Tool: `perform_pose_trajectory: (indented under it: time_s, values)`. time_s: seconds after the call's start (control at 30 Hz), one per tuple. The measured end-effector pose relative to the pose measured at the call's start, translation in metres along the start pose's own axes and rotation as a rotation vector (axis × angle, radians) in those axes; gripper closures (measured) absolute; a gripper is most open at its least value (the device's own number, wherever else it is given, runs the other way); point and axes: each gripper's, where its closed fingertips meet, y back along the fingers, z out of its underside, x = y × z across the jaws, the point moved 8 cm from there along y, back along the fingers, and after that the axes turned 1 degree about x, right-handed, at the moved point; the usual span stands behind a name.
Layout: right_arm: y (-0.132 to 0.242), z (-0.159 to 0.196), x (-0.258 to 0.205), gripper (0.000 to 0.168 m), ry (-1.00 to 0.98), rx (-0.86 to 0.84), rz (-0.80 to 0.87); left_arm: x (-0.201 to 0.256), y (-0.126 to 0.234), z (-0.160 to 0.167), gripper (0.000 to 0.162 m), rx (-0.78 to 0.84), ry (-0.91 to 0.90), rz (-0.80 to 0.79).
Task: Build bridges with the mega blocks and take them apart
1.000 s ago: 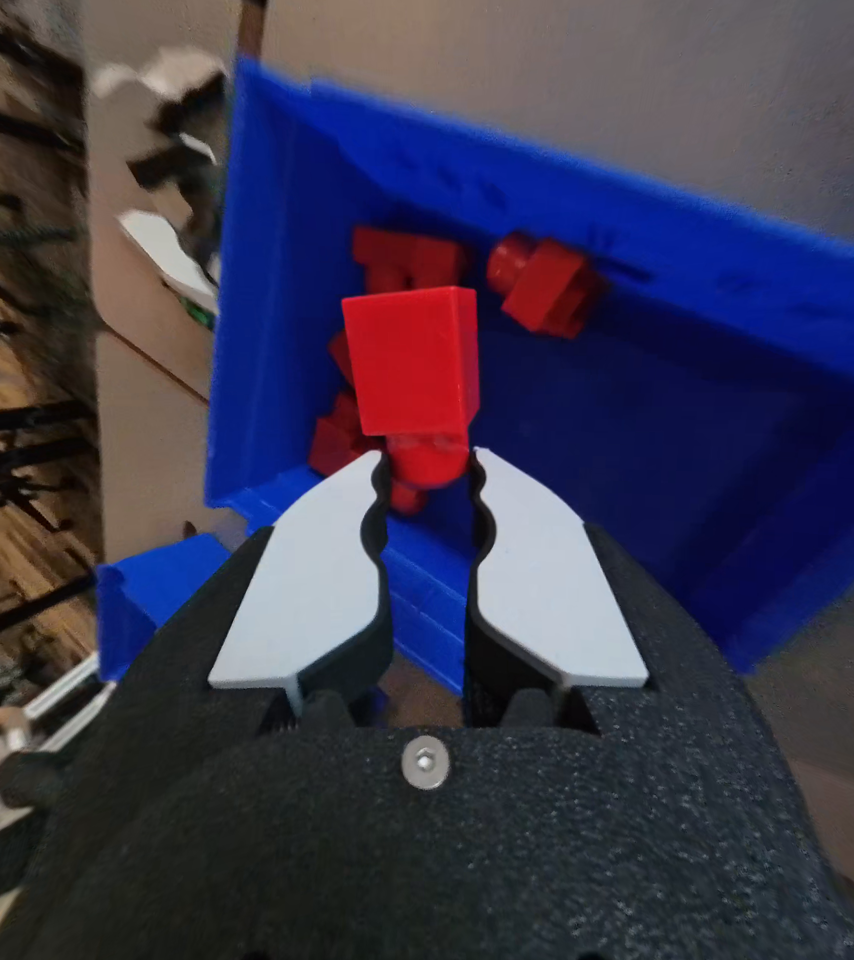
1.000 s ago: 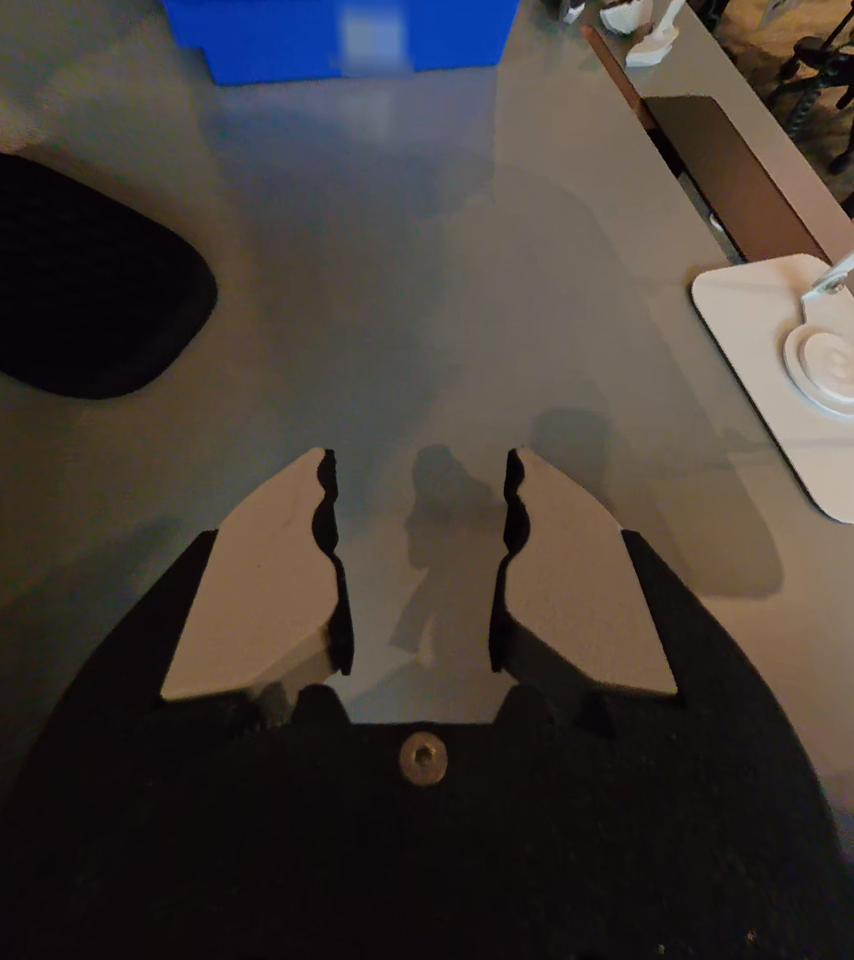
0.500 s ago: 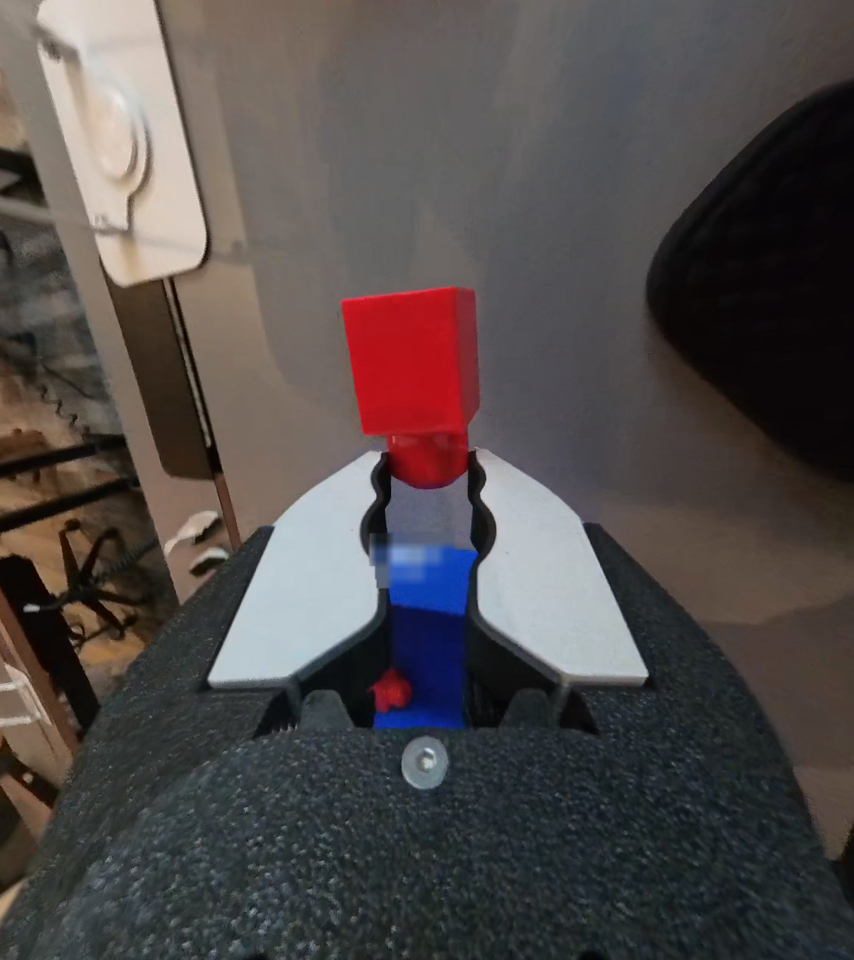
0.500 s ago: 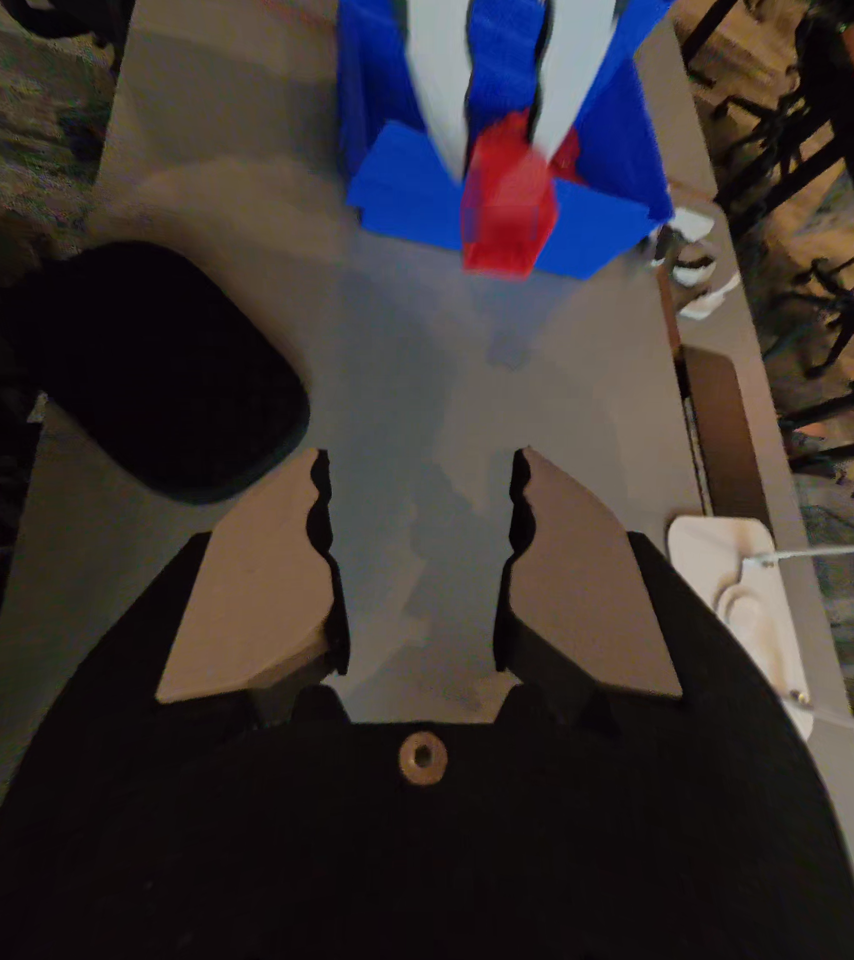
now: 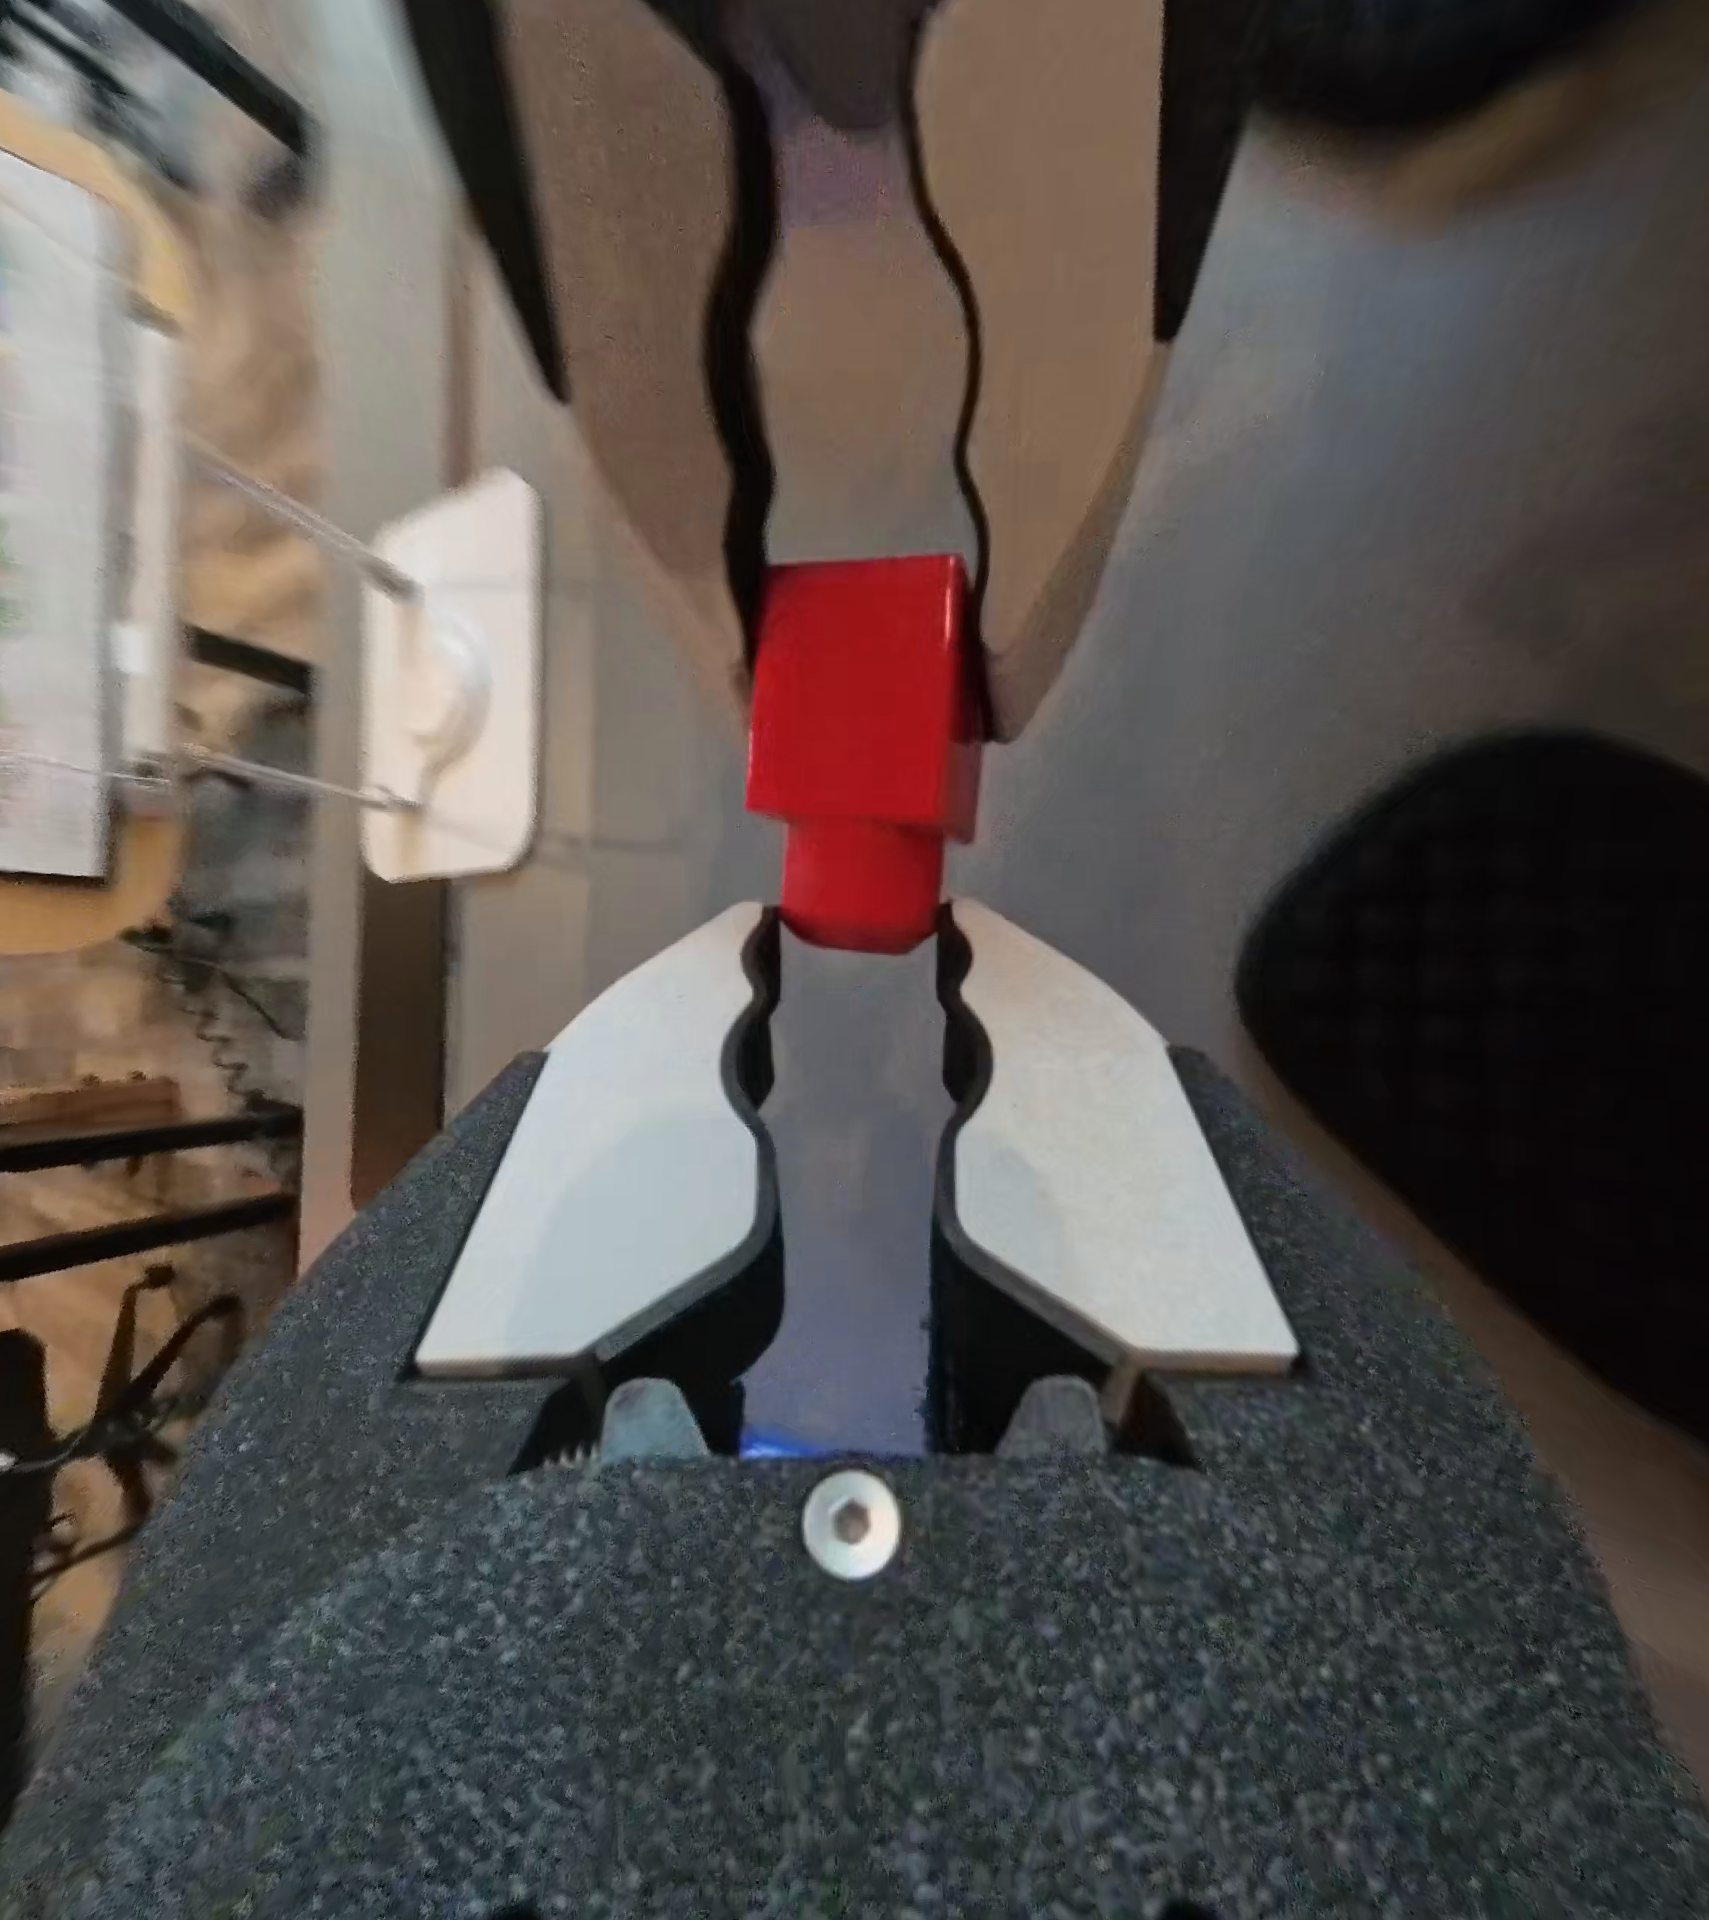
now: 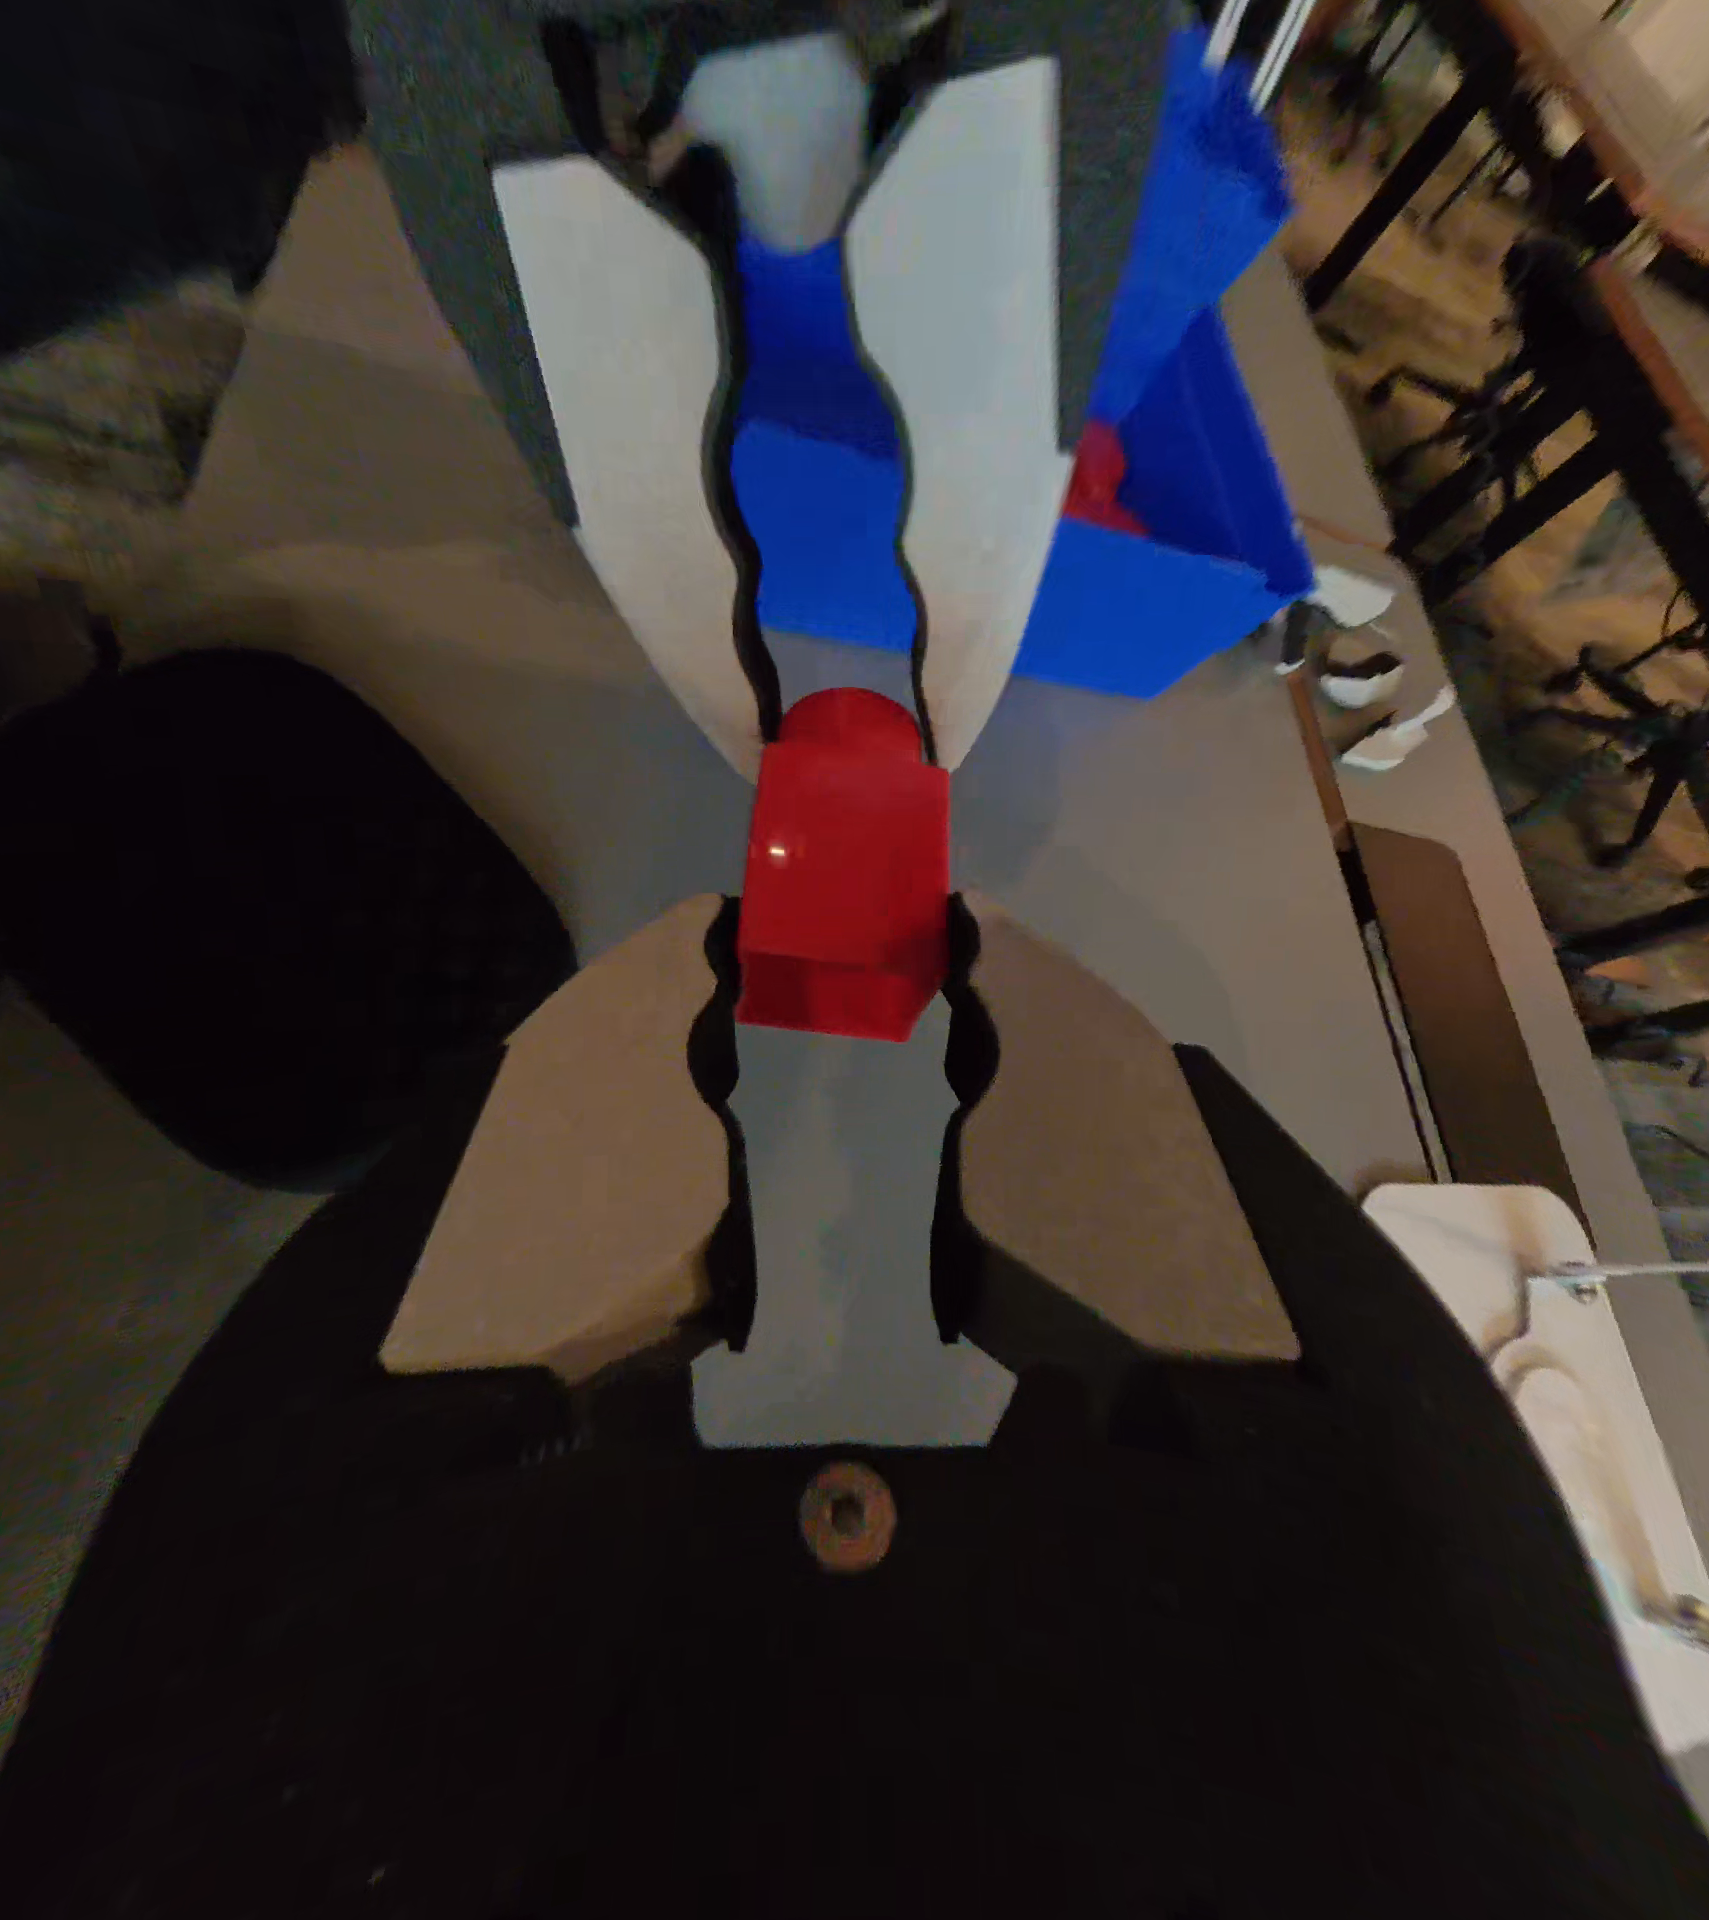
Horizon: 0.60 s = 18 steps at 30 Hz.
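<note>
My left tool (image 5: pixel 856 920) is clamped on the round stud of the red block (image 5: pixel 860 698), pinching it right at the fingertips. My right tool (image 6: pixel 842 948) faces it head-on and is closed on the block's square body from the other end, so the block (image 6: pixel 845 894) hangs between the two tools, above the counter (image 6: pixel 1120 831) and not touching it. In the left wrist view the right tool (image 5: pixel 860 665) comes down from the top of the frame, its fingers pressed against both sides of the block. In the right wrist view the left tool (image 6: pixel 842 743) reaches in from the far side.

Behind the left tool, at the counter's far end, sits a blue bin (image 6: pixel 1141 613) with another red block (image 6: pixel 1099 478) showing inside. A black pad (image 6: pixel 237 914) lies on the counter on my right tool's left. A white base plate (image 6: pixel 1577 1444) sits near the counter's right edge; in the left wrist view, that plate (image 5: pixel 450 686) is on the left.
</note>
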Motion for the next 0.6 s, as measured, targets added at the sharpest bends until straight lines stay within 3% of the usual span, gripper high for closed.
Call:
perform_pose_trajectory:
  time_s: [0.13, 0.27, 0.43, 0.6]
  values:
    - [0.023, 0.001, 0.013, 0.132, -0.120, 0.315, -0.035, 0.004, 0.010, 0.000, 0.114, 0.456, 0.251, -0.183]
    - [0.031, 0.005, 0.014, 0.132, -0.189, 0.512, -0.138, 0.018, 0.010, -0.008, 0.095, 0.833, 0.487, -0.196]
    - [0.031, 0.006, 0.010, 0.132, -0.252, 0.651, -0.236, 0.028, 0.000, -0.020, 0.091, 1.048, 0.664, -0.126]
    - [0.035, 0.004, 0.006, 0.132, -0.270, 0.736, -0.300, 0.030, -0.001, -0.019, 0.106, 1.191, 0.766, -0.044]
